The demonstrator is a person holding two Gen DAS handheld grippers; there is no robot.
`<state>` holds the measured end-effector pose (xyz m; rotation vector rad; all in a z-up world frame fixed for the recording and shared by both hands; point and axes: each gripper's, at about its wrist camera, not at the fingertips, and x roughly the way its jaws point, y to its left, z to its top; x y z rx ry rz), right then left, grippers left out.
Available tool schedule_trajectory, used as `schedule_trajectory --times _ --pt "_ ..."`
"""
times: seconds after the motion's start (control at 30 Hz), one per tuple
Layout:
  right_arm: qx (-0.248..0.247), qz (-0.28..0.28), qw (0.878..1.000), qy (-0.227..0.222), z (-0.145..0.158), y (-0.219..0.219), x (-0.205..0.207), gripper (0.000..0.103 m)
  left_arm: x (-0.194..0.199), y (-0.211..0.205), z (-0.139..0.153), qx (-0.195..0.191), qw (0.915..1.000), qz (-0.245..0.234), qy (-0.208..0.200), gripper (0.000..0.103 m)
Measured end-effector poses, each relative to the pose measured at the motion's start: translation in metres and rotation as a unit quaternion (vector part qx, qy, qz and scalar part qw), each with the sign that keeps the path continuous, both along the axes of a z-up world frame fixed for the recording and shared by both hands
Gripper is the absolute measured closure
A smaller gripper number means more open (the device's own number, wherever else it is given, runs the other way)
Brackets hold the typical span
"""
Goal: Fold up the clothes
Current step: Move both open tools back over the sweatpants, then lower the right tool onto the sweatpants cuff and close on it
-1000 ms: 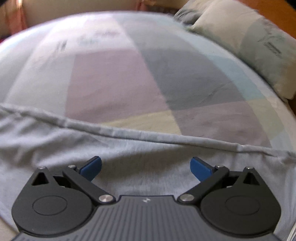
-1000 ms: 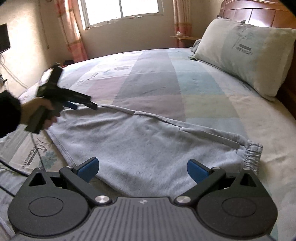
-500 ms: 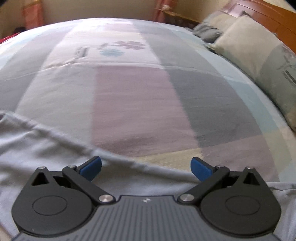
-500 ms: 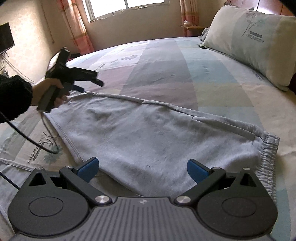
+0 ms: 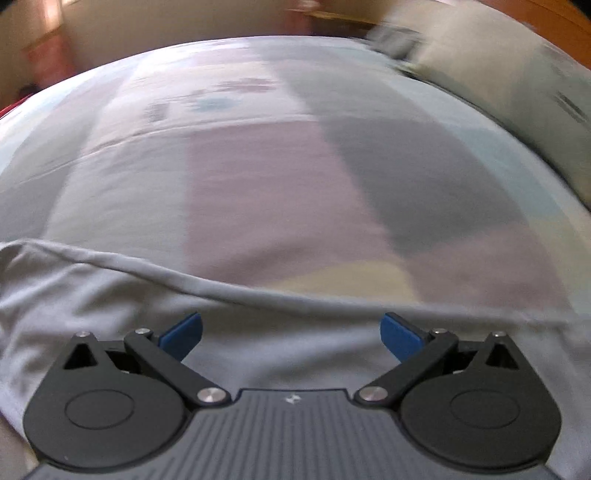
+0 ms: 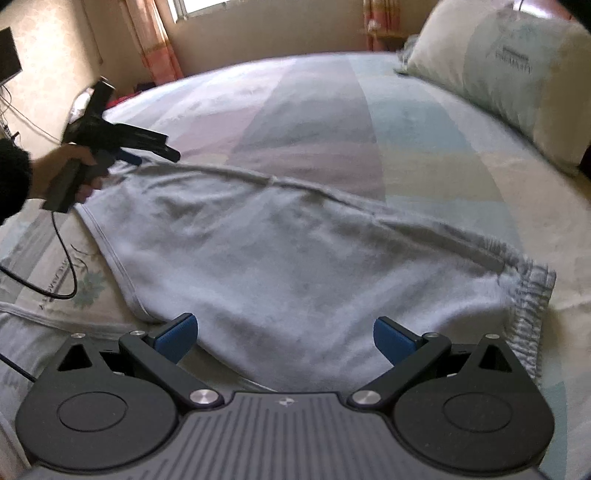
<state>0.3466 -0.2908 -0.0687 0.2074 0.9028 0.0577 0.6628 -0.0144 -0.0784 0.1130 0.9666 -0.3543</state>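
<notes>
Grey shorts (image 6: 295,258) flat on bed (image 6: 424,122). Left claw (image 5: 290,332) back over the far hem (half a second ago beyond it); right claw (image 6: 282,334) near. Both wide, empty; no fold begun.

A home bedroom. A wide bed with a pastel patchwork sheet (image 6: 325,122) of pink, grey and pale blue blocks fills the right wrist view. At two o'clock a plump cream pillow printed with grey lettering (image 6: 517,70) leans up. At eleven o'clock, orange checked curtains (image 6: 155,44) hang beside a bright window (image 6: 207,5) in a beige wall.
</notes>
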Motion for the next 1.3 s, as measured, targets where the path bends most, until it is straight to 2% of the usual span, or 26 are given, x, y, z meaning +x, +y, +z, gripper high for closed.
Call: schedule_trajectory --times 0.13,0.33,0.43,0.5,0.73,0.87,0.93,1.1,1.3 --pt "0.016 -0.001 1.0 0.021 -0.019 -0.02 0.013 0.0 -0.046 -0.042 0.0 -0.02 0.9976 -0.065 0.01 0.001" --pt "0.011 -0.024 0.999 0.047 -0.053 -0.054 0.031 0.0 -0.094 -0.089 -0.004 -0.046 0.9916 -0.119 0.025 0.001" --pt "-0.014 -0.015 0.999 0.048 -0.052 -0.063 0.037 0.0 -0.108 -0.106 -0.004 -0.037 0.9896 -0.136 0.027 0.001" --pt "-0.012 -0.015 0.999 0.038 -0.041 -0.072 0.035 0.0 -0.113 -0.115 0.0 -0.032 0.9876 -0.152 0.022 0.001" --pt "0.059 -0.045 0.997 0.024 -0.019 -0.149 0.022 0.0 -0.121 -0.147 0.007 -0.012 0.9785 -0.206 0.003 0.001" --pt "0.066 -0.065 0.996 0.012 -0.017 -0.194 0.019 0.0 -0.137 -0.171 0.004 0.015 0.9664 -0.256 -0.015 0.001" --pt "0.088 -0.069 0.994 0.012 -0.022 -0.213 0.021 0.0 -0.148 -0.185 0.0 0.03 0.9581 -0.284 -0.025 0.001" --pt "0.157 -0.036 0.986 0.036 -0.045 -0.251 0.034 0.0 -0.169 -0.209 -0.006 0.041 0.9423 -0.33 -0.034 0.001" --pt "0.252 0.033 0.965 0.072 -0.064 -0.27 0.063 0.0 -0.178 -0.224 -0.004 0.042 0.9339 -0.354 -0.032 0.001"
